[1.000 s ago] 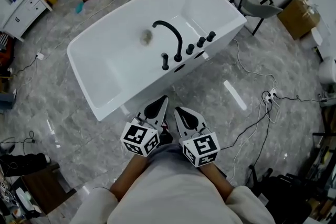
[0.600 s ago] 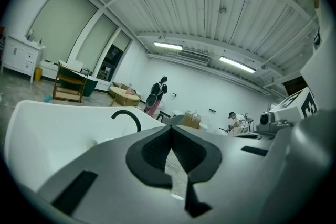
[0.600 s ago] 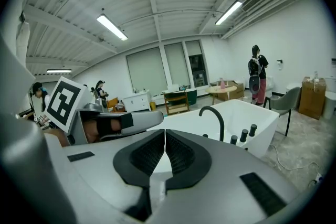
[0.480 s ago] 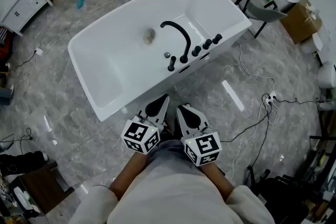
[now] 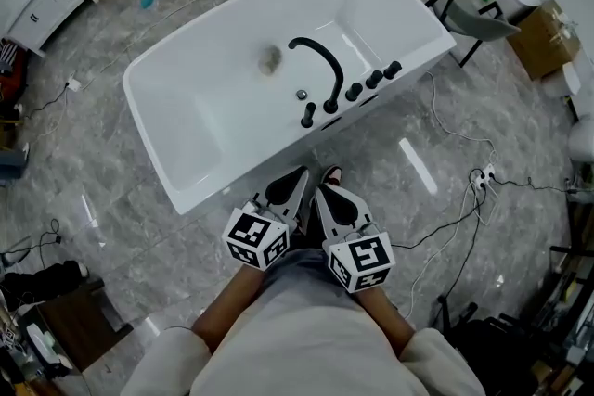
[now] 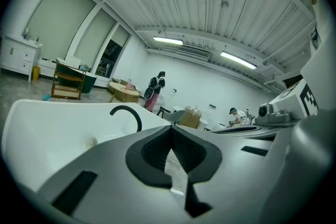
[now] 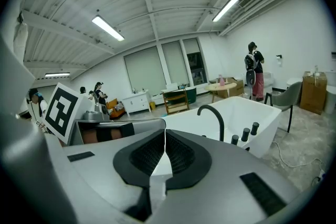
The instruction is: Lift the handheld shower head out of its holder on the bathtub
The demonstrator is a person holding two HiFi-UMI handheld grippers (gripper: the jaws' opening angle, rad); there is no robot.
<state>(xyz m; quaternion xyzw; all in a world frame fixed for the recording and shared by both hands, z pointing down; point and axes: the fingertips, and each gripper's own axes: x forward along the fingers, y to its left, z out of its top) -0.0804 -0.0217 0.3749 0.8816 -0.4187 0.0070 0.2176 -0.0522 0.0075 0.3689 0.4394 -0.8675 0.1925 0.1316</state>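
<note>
We hold the left gripper [image 5: 299,179] and the right gripper [image 5: 323,196] side by side over the grey floor [image 5: 111,199], just short of the white bathtub [image 5: 204,107]. Each gripper's fingers are pressed together with nothing between them. The handheld shower head [image 5: 307,115] stands upright in its holder on the tub's near rim, at our 12 o'clock. The curved black spout [image 5: 321,60] is just beside it at 1 o'clock.

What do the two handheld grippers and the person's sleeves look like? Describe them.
The left gripper and right gripper are both light grey and taper to a point, with black ribbed pads inset near the tips. At its rear, each carries a white cube printed with black square markers. The person wears pale cream sleeves. No cables show on the grippers.
</note>
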